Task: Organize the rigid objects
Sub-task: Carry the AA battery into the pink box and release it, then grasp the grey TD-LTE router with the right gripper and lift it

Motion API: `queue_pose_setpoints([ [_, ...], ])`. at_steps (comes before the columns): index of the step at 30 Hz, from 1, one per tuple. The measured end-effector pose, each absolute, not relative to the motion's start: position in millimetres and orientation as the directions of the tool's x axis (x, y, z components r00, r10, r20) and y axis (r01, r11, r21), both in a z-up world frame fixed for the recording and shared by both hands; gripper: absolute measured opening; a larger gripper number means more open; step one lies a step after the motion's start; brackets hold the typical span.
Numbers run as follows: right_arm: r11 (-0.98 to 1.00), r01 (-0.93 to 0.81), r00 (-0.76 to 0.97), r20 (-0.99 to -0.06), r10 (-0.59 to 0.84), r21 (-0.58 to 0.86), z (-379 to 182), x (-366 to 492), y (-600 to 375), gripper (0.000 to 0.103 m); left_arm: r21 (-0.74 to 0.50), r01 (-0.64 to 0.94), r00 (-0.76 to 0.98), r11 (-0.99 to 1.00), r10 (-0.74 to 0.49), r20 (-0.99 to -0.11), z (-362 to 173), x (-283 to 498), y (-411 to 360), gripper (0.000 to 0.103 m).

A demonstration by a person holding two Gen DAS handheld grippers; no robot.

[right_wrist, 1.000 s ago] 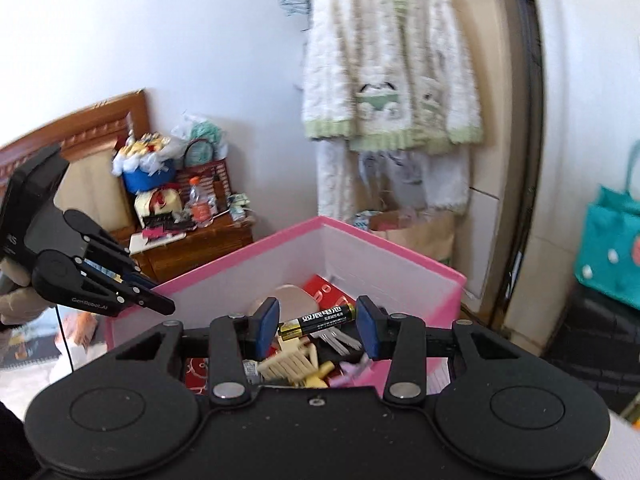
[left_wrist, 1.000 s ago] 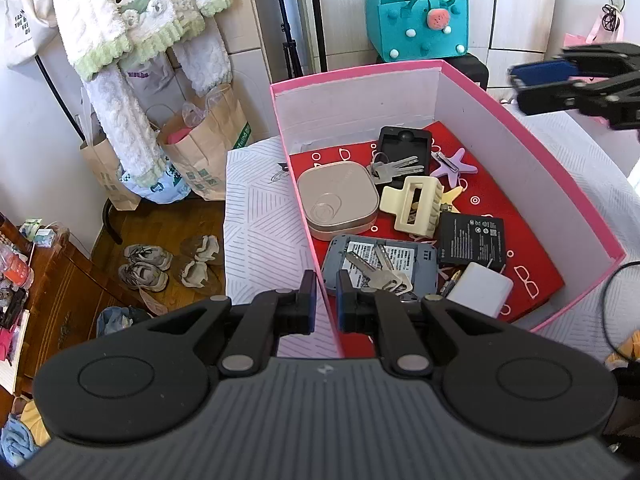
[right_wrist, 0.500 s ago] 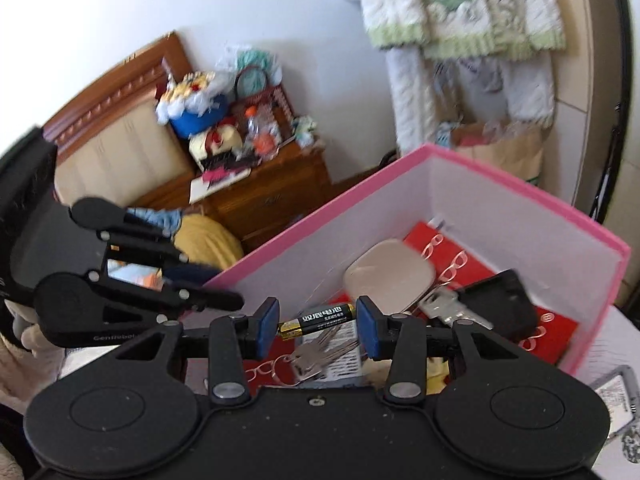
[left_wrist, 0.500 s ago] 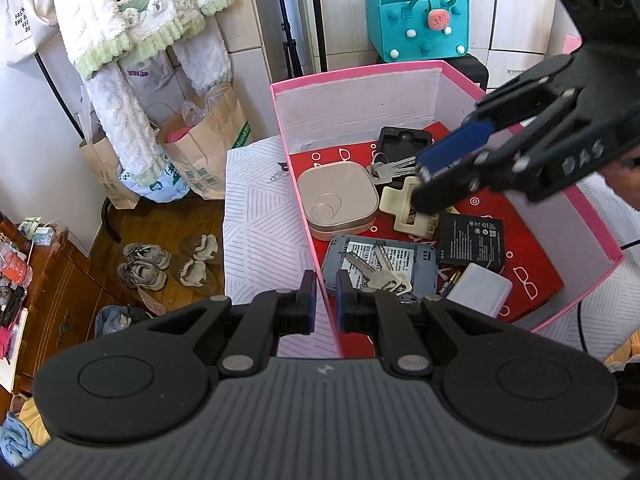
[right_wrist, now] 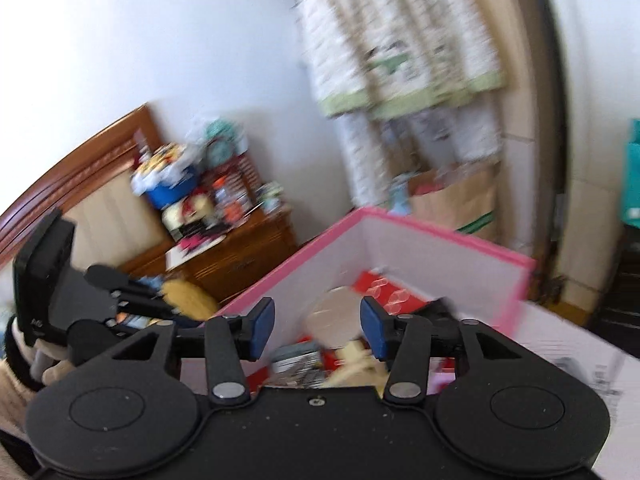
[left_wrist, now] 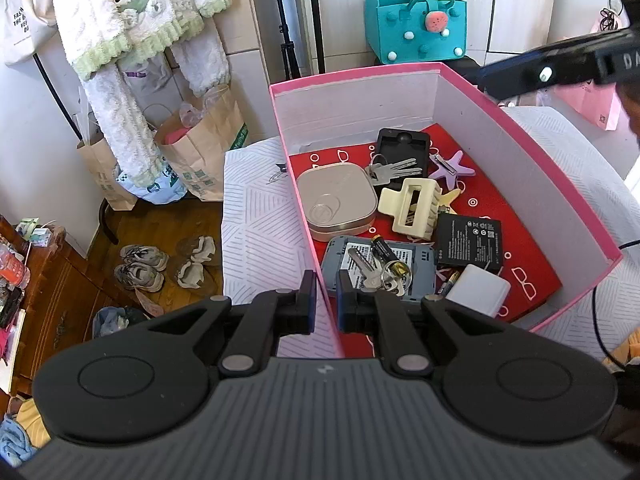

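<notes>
A pink box (left_wrist: 520, 152) with a red floor holds rigid items: a beige square case (left_wrist: 336, 200), a cream hair claw (left_wrist: 410, 208), keys (left_wrist: 390, 170), a black phone case (left_wrist: 402, 148), a flat black battery (left_wrist: 468, 246), a white charger (left_wrist: 478, 290) and a grey device (left_wrist: 416, 260). A black and gold AA battery (left_wrist: 386, 254) lies on the grey device. My left gripper (left_wrist: 323, 300) is shut on the box's left wall. My right gripper (right_wrist: 317, 326) is open and empty above the box (right_wrist: 440, 252); that view is blurred.
The box stands on a white patterned bed cover (left_wrist: 256, 216). Paper bags (left_wrist: 200, 148), hanging clothes (left_wrist: 136, 40) and shoes (left_wrist: 140, 268) are to the left. A teal bag (left_wrist: 416, 24) stands behind the box. A wooden dresser (right_wrist: 232, 256) is beyond it.
My right gripper held the AA battery over the box, then opened; the battery now lies on the grey device. The right gripper has risen and drawn back. My left gripper has not moved.
</notes>
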State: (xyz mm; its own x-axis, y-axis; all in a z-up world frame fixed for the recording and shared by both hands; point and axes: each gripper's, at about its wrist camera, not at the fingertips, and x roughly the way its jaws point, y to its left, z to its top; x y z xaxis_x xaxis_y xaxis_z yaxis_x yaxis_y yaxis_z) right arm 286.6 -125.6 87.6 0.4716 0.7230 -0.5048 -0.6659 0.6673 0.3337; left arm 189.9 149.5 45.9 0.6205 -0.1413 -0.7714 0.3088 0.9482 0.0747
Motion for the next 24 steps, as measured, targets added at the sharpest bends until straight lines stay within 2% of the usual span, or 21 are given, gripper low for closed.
queue_pose_setpoints([
  [5,0.761,-0.540,0.576,-0.501,0.646,0.360,85,291,-176,0.054,0.074,0.311,0.621,0.947,-0.144,-0.770,46,190,151,0.009],
  [9,0.799,-0.480,0.611,-0.515,0.601,0.363,74,292,-199,0.059,0.070,0.314,0.621,0.947,-0.149,-0.769,46,191,151,0.009],
  [14,0.857,-0.413,0.617,-0.596,0.513,0.310,41,303,-205,0.060,0.066,0.313,0.622,0.947,-0.152,-0.768,46,192,151,0.009],
  [19,0.888,-0.339,0.574,-0.679,0.458,0.312,-1,325,-205,0.068,0.064,0.312,0.622,0.948,-0.152,-0.768,46,192,151,0.009],
  [24,0.925,-0.288,0.578,-0.725,0.374,0.247,-29,345,-200,0.078,0.065,0.313,0.621,0.948,-0.152,-0.769,46,192,152,0.009],
])
